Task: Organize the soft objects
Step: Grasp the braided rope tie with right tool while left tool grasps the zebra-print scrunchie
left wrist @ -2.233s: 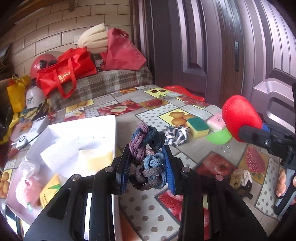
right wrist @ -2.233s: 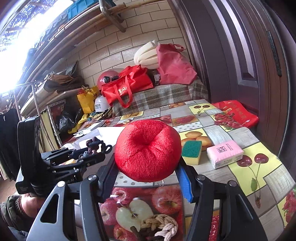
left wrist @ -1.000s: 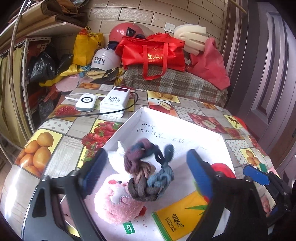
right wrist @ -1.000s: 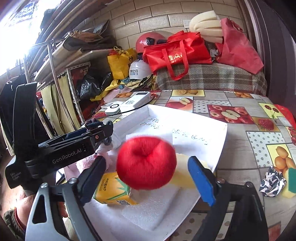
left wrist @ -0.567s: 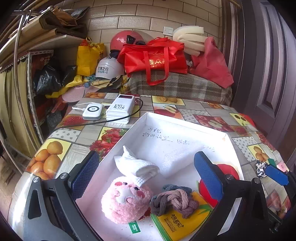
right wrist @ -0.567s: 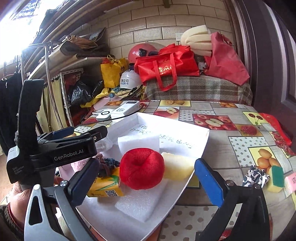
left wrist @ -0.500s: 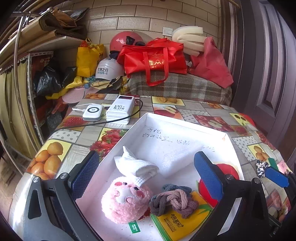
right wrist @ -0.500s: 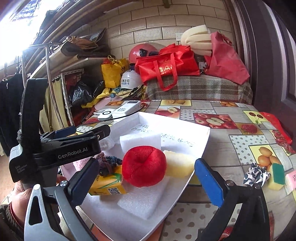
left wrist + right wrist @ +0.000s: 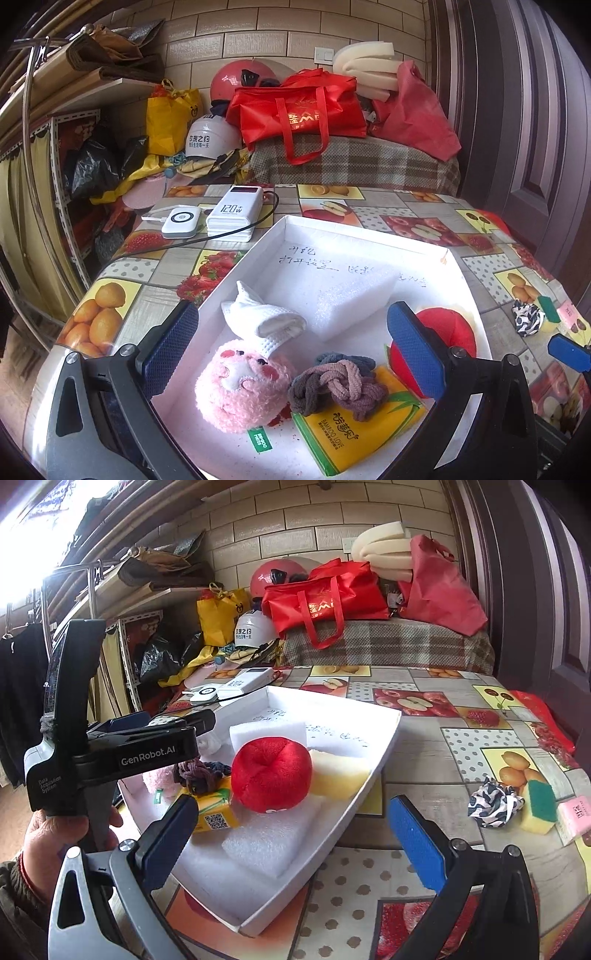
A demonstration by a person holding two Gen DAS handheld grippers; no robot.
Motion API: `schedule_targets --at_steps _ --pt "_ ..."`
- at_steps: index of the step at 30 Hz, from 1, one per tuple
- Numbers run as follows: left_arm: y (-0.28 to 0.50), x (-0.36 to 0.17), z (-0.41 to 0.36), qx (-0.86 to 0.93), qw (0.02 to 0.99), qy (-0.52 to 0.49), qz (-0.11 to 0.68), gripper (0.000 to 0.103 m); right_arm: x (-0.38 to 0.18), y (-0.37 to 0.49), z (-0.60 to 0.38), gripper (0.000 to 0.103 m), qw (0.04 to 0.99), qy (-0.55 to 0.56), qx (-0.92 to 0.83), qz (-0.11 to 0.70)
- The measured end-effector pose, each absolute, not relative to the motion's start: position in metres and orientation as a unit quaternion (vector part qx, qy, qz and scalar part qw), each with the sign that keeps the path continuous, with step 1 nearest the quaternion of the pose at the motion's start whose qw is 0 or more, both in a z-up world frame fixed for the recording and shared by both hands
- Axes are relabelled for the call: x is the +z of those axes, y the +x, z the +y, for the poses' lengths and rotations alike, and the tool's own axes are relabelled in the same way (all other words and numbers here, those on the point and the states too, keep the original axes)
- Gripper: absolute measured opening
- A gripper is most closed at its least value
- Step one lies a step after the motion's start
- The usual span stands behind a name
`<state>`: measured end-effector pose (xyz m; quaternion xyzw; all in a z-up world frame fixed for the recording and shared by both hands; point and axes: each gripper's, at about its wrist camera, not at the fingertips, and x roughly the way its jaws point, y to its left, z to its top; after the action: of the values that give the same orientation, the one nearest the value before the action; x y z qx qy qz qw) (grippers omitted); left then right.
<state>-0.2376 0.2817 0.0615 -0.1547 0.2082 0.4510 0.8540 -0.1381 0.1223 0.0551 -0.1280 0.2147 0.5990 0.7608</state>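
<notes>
White tray (image 9: 384, 753) on table (image 9: 436, 849): red plush ball (image 9: 271, 775), braided rope knot (image 9: 338, 384), pink plush toy (image 9: 240, 384), sponges, gathered as sorted softs. Left claw (image 9: 291, 350) spread, empty, over tray. Right claw (image 9: 291, 842) spread, empty, near tray edge. Outstanding beside tray, likely next: patterned scrunchie (image 9: 493, 803), green-yellow sponge (image 9: 539, 806).

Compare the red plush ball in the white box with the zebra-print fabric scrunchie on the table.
The red plush ball lies inside the white box; the zebra-print scrunchie lies outside, on the tablecloth beside a sponge. The ball is plain red, rounded and larger; the scrunchie is black-and-white and crumpled. Neither is gripped.
</notes>
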Motion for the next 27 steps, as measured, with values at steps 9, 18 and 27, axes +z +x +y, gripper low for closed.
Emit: schedule_targets --at_steps 9,18,27 --pt "-0.218 0.067 0.244 0.35 0.903 -0.172 0.183 0.103 0.069 -0.064 0.04 0.103 0.79 -0.081 0.563 0.229" --pt "-0.161 0.061 0.169 0.212 0.947 -0.105 0.218 0.103 0.046 -0.002 -0.022 0.103 0.801 -0.12 0.501 0.304" --pt "-0.143 0.047 0.162 0.19 0.941 -0.109 0.257 0.103 0.01 -0.054 0.004 0.102 0.733 -0.287 0.54 0.299"
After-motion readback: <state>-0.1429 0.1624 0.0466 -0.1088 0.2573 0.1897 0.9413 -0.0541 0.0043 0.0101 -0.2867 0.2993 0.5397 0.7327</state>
